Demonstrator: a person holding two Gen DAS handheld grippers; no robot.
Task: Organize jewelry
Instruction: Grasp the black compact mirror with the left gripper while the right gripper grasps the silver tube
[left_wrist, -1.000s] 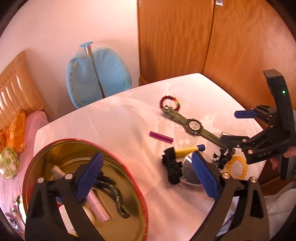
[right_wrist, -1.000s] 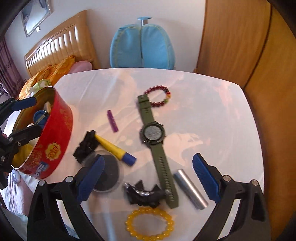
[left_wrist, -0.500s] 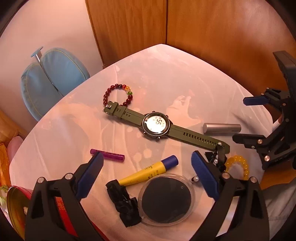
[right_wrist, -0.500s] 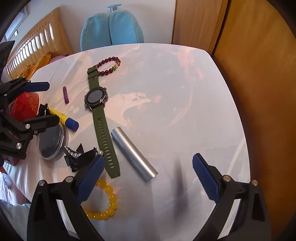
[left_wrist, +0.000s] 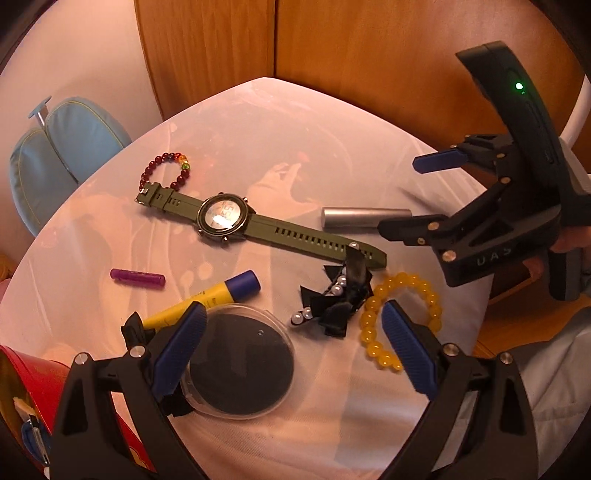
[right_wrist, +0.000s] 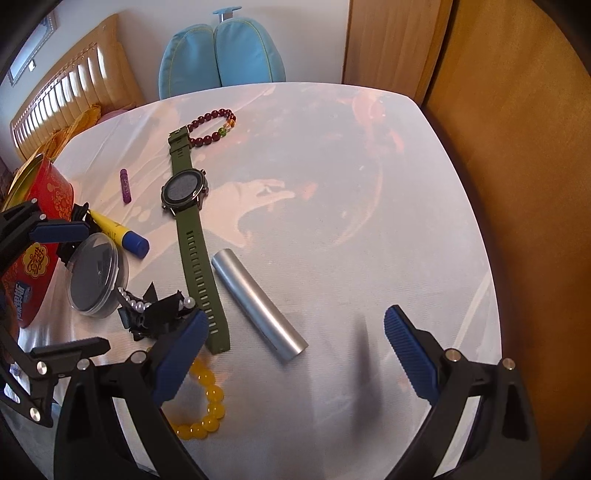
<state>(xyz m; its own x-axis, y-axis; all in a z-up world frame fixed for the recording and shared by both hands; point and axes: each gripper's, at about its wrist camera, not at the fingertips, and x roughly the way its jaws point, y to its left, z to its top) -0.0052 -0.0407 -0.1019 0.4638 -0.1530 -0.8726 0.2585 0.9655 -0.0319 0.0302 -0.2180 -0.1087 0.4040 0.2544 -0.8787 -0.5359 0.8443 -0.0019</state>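
A green watch (left_wrist: 258, 225) lies flat mid-table, also in the right wrist view (right_wrist: 188, 229). A dark red bead bracelet (left_wrist: 164, 171) sits at its far end. A yellow bead bracelet (left_wrist: 402, 317) and a black bow hair clip with pearls (left_wrist: 340, 299) lie near the front edge. My left gripper (left_wrist: 291, 350) is open and empty, above the round black compact (left_wrist: 240, 365). My right gripper (right_wrist: 293, 354) is open and empty, above the near end of the silver tube (right_wrist: 258, 308); it shows in the left wrist view (left_wrist: 410, 194).
A red tin (right_wrist: 37, 236) stands at the table's left edge, with items inside. A yellow tube with blue cap (left_wrist: 218, 293), a purple stick (left_wrist: 137, 277) and a black fabric piece (right_wrist: 79, 214) lie on the white table (right_wrist: 351, 206). A blue chair (right_wrist: 221, 59) and wooden doors stand behind.
My left gripper has swung right from over the tin to above the compact and hair clip. My right gripper has shifted right, toward the silver tube.
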